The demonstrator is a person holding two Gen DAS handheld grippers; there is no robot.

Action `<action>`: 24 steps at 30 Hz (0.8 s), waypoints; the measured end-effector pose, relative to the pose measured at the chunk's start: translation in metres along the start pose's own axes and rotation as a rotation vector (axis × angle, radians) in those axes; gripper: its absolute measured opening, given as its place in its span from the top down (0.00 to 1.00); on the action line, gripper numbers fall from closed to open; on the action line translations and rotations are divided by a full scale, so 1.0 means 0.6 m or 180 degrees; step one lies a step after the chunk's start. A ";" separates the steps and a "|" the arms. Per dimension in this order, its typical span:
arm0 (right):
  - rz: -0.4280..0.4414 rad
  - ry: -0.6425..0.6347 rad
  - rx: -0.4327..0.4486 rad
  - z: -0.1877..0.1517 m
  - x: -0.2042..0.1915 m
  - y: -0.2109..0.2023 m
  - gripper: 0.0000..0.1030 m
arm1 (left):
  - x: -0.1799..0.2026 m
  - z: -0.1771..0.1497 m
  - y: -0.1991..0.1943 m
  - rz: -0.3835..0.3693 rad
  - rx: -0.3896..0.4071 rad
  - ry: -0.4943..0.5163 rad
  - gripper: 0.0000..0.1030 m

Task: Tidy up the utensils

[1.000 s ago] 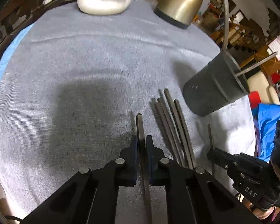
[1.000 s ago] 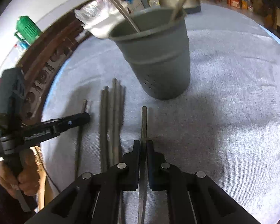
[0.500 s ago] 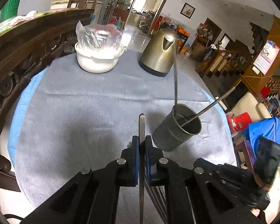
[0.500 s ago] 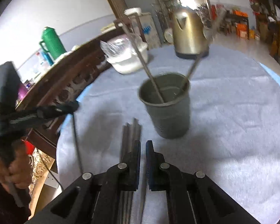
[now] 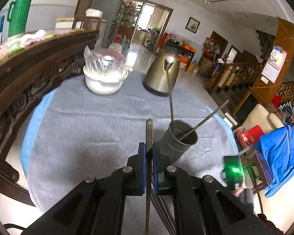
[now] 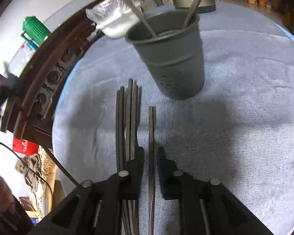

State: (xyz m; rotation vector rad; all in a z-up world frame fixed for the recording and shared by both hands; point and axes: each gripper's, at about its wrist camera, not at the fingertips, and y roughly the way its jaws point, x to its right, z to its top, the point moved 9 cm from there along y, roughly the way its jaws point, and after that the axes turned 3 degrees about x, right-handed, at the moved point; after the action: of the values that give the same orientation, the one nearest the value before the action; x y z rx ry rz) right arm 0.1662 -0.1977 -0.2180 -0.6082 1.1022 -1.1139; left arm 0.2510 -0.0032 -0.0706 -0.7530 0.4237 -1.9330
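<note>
Left wrist view: left gripper (image 5: 149,152) clamps a chopstick (image 5: 149,131) beside the grey holder (image 5: 178,143); kettle (image 5: 161,74) and white bowl (image 5: 103,80) stand beyond on grey cloth (image 5: 78,129). Right gripper (image 6: 149,156) hangs spread around another chopstick (image 6: 151,129), loose chopsticks (image 6: 127,121) alongside.

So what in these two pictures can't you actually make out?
- Lower ends of the two chopsticks standing in the holder: hidden by its wall, both views.
- Near ends of the chopstick bundle on the cloth: covered by the right gripper, right view.
- Contents of the white bowl: veiled by crinkled plastic, left view.
- Rear of the held chopstick: cut off behind the left gripper.
</note>
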 end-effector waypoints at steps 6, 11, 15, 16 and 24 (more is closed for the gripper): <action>-0.0264 -0.0128 -0.0012 0.005 -0.005 0.026 0.75 | 0.014 0.007 -0.015 0.0020 0.0081 0.0117 0.94; -0.0482 -0.0383 0.0002 0.012 -0.006 0.032 0.93 | 0.016 0.005 -0.016 0.0011 0.0067 0.0114 0.94; -0.0419 -0.0354 0.0097 0.018 -0.001 0.017 0.94 | 0.015 0.008 -0.022 0.0030 0.0087 0.0122 0.94; -0.0360 -0.0378 0.0157 0.021 -0.005 0.010 0.94 | 0.015 0.009 -0.023 0.0036 0.0093 0.0122 0.94; -0.0037 -0.0435 0.0563 0.037 -0.018 -0.072 0.94 | -0.030 0.004 0.009 0.0094 -0.0133 -0.0037 0.94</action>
State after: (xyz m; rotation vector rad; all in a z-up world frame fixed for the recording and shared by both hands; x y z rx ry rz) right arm 0.1690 -0.2065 -0.1690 -0.5431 0.8736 -1.1490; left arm 0.2623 0.0103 -0.0780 -0.7806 0.4670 -1.8964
